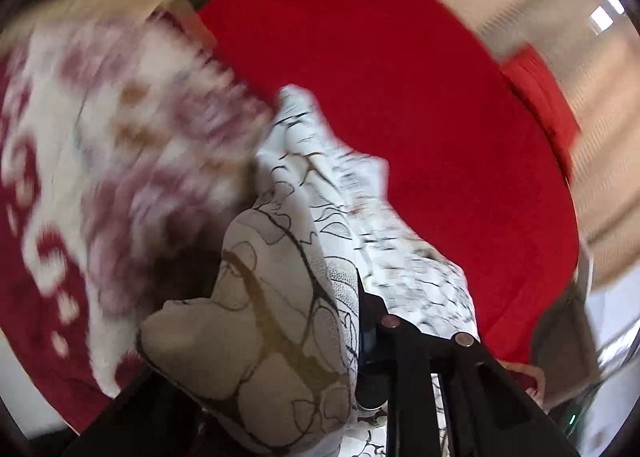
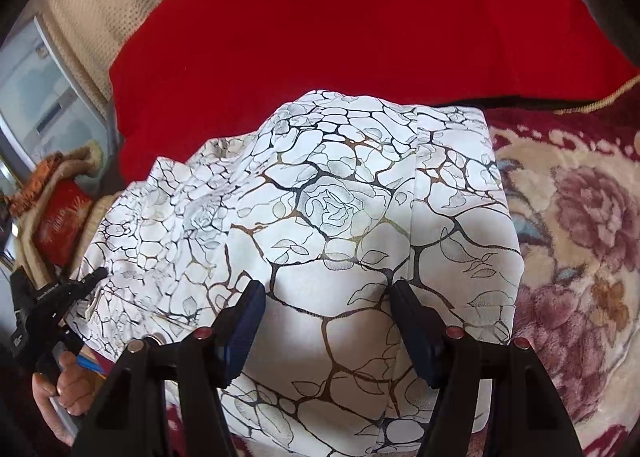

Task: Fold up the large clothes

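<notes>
The white garment (image 2: pixel 320 217), printed with dark cracked lines and roses, lies spread over the flowered red-and-cream rug (image 2: pixel 580 217), its far edge reaching the red blanket (image 2: pixel 340 17) beyond it. The left gripper (image 1: pixel 360 321) is pinching a bunched fold of the garment's edge: in its own view the cloth is gathered thick between the jaws and hangs away from it toward the rug, and from the right wrist view its dark fingers sit at the garment's left edge, with a hand below them on the handle. The right gripper (image 2: pixel 324 297) hovers just above the near middle of the garment with its jaws spread and nothing between the blue pads (image 2: pixel 244 321); the cloth lies flat under them. No fold looks completed yet; this seems to be the lift that starts one. The main risk is the left grip itself: it appears to hold a wad of several layers rather than a single clean edge, so carrying it across could drag extra cloth along and leave a lumpy, skewed crease. The fabric looks smooth and light, so a shallow pinch might slip out midway. With the right gripper not pinning anything, the whole garment may also slide over the rug instead of hinging along a line.
</notes>
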`<state>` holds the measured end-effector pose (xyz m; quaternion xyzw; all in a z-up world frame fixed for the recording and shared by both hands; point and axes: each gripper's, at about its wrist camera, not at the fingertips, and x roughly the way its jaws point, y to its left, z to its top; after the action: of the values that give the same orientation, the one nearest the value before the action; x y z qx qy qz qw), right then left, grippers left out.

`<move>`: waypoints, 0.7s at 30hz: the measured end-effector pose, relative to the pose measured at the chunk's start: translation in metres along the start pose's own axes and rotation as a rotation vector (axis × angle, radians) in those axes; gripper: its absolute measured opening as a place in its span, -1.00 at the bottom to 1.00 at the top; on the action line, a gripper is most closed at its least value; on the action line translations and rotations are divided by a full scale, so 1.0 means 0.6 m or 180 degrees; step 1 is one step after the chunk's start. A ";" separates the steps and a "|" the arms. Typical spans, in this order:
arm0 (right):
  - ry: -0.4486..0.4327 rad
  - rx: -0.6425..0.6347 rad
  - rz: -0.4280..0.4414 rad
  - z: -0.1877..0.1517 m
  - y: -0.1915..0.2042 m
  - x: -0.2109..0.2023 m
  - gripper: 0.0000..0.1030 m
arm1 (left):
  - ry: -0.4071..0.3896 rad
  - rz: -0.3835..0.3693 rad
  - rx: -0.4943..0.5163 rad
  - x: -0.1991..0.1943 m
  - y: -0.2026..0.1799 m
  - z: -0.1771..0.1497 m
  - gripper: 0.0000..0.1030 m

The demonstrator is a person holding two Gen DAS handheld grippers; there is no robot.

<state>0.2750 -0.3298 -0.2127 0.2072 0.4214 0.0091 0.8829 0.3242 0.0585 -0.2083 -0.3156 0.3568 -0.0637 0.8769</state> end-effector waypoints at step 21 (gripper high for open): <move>0.0145 0.1948 0.2262 0.080 -0.241 -0.001 0.66 | 0.0497 0.0142 0.2992 0.071 -0.401 -0.297 -0.71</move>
<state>0.2875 -0.4789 -0.2395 0.5892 0.3268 0.1907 0.7139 0.2639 -0.2372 -0.1864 0.1287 0.3609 -0.2228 0.8964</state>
